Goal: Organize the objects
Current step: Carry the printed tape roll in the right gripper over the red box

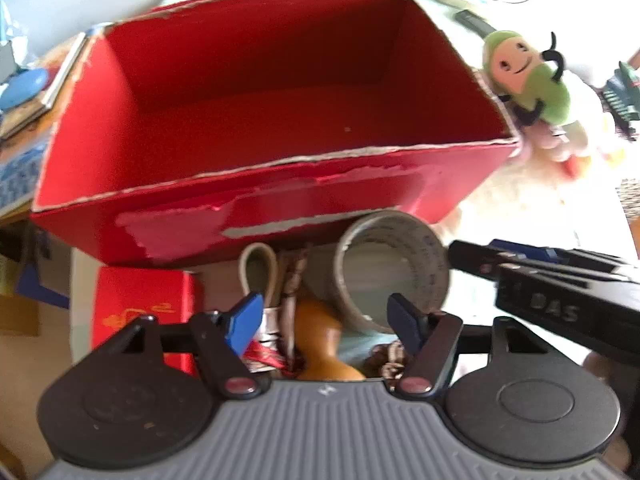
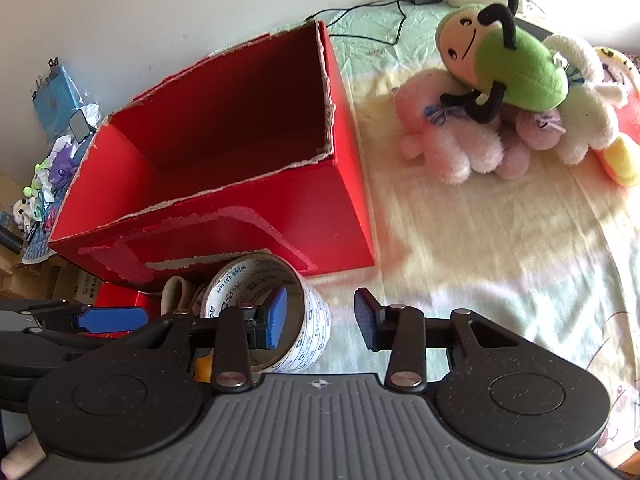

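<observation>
The red box [image 1: 248, 92] ahead of both grippers is empty; nothing is packed yet. The left gripper [image 1: 324, 320] and right gripper [image 2: 320, 318] gape apart, holding nothing, with the tape roll [image 2: 276, 312] just ahead.

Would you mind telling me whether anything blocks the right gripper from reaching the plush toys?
Nothing visible does: only bare sheet lies between the right gripper and the pile of plush toys; the red cardboard box sits off to its left.

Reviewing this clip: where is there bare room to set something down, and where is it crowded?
The red box is empty inside. The bed sheet lies bare between the box's right wall, the plush toys behind, and the right gripper. It is crowded in front of the box, where the tape roll and small clutter sit by the left gripper.
</observation>
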Available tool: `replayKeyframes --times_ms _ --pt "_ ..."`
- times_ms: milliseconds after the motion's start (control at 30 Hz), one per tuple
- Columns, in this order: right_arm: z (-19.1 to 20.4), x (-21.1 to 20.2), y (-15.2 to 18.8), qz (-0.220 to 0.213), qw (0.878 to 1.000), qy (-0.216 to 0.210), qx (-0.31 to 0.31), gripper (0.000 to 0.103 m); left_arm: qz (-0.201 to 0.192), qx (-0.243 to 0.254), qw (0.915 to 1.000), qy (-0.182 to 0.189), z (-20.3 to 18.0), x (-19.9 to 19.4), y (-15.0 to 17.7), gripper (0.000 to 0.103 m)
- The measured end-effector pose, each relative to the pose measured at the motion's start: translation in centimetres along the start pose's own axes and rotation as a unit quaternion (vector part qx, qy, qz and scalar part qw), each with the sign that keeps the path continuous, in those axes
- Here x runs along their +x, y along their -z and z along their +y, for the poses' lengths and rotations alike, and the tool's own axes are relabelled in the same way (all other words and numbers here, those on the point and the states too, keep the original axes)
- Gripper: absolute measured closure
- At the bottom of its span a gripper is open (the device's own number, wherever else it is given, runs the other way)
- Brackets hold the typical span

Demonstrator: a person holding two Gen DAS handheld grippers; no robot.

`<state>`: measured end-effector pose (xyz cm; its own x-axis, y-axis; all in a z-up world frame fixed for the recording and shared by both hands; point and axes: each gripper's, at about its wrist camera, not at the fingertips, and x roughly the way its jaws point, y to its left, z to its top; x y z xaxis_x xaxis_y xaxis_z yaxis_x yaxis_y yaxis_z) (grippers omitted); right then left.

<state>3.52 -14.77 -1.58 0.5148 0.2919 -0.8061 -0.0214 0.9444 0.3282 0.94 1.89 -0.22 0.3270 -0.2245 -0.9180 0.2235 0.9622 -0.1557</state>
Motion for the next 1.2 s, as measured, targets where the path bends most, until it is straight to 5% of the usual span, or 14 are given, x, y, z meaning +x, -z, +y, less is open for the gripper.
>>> replayKeyframes --times_ms 67,533,900,1200 --pt "0.0 0.3 0.0 0.004 1.0 -0.004 0.001 0.064 0.013 -0.005 0.9992 0.036 0.4 -0.4 -0.2 0.043" --pt "0.0 2.7 0.0 0.023 0.999 -0.035 0.027 0.091 0.041 0.011 0.9983 0.039 0.2 2.5 -1.2 0.087" --pt "-2.1 -0.8 0.1 -0.002 0.999 -0.014 0.049 0.091 0.026 0.065 0.9949 0.073 -1.7 1.1 -1.6 0.093" --pt "-3.0 -9.0 -1.9 -0.082 0.994 0.021 0.068 0.09 -0.058 0.123 0.9791 0.151 -5.0 -4.2 -4.4 0.092"
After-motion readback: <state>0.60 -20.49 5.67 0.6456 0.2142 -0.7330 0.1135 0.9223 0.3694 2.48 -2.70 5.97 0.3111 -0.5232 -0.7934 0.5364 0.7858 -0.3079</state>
